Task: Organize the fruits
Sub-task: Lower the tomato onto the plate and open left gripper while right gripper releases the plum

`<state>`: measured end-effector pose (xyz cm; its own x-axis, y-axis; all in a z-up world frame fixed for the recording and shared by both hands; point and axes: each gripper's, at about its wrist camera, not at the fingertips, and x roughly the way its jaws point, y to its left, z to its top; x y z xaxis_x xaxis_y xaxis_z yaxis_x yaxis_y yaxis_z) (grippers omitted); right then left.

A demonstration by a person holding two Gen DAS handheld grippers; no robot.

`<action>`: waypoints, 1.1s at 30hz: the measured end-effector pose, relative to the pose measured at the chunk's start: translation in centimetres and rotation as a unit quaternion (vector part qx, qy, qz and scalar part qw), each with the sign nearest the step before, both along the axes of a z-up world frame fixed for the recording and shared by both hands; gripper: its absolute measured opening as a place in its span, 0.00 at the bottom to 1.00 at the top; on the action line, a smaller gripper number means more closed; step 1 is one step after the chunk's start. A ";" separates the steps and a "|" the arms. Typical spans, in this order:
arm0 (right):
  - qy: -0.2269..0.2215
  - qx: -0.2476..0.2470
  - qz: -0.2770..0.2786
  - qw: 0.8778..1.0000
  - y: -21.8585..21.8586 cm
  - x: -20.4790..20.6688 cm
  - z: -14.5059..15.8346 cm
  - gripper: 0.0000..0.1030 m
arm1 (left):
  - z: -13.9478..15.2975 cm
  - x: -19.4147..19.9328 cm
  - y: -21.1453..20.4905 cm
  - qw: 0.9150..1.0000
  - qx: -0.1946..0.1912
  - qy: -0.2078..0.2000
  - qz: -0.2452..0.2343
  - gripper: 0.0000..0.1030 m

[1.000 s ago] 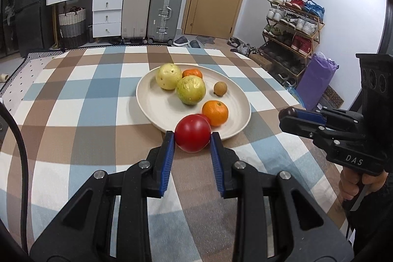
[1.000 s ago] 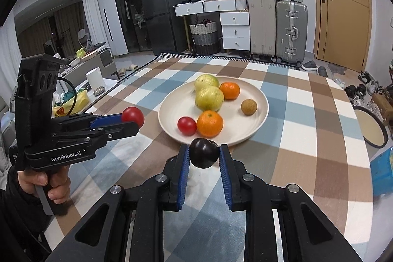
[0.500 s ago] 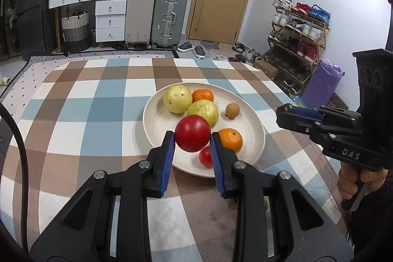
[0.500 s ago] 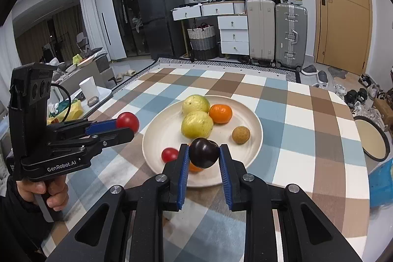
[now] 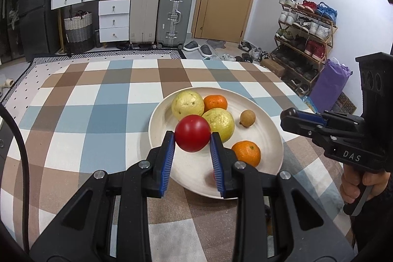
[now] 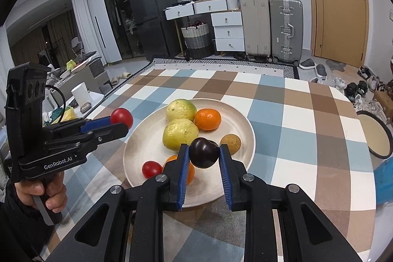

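Observation:
A cream plate (image 5: 270, 129) (image 6: 243, 124) on the checked tablecloth holds two yellow-green guavas (image 5: 188, 104) (image 6: 180, 134), two oranges (image 5: 246, 153) (image 6: 208, 119), a small brown longan (image 5: 247, 117) (image 6: 230, 143) and a small red tomato (image 6: 151, 169). My left gripper (image 5: 192, 138) is shut on a red tomato (image 5: 192, 136) and holds it above the plate's near left part; it also shows in the right wrist view (image 6: 122, 117). My right gripper (image 6: 203, 154) is shut on a dark purple plum (image 6: 204, 152) above the plate's near side.
The table's far edge meets a patterned rug (image 5: 110, 54). Suitcases (image 5: 174, 16), drawers (image 5: 114, 19) and a shoe rack (image 5: 307, 28) stand beyond. A round dish (image 6: 374, 136) lies off the table's right side.
Both grippers have moved forward and up over the plate, still holding their fruits. The plate now lies under the fingertips.

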<state>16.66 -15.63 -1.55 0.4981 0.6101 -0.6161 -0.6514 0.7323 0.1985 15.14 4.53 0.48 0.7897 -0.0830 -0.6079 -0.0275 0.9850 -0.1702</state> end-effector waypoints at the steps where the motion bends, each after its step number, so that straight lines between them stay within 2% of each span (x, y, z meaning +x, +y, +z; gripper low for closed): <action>1: 0.003 0.001 -0.002 1.000 -0.1 0.2 -0.3 0.24 | -0.3 0.1 0.0 1.000 -0.001 0.002 0.000 0.26; 8: 0.027 -0.009 -0.007 1.000 0.1 0.9 -2.1 0.24 | -1.8 0.6 -0.3 1.000 0.011 0.011 -0.004 0.26; 29: 0.030 -0.019 -0.022 0.999 0.7 0.9 -3.5 0.24 | -2.8 0.7 -0.3 1.000 0.014 0.018 0.002 0.26; 33: 0.025 -0.008 -0.022 0.999 0.4 0.7 -3.3 0.36 | -2.9 0.6 -0.3 1.000 0.008 0.023 0.000 0.26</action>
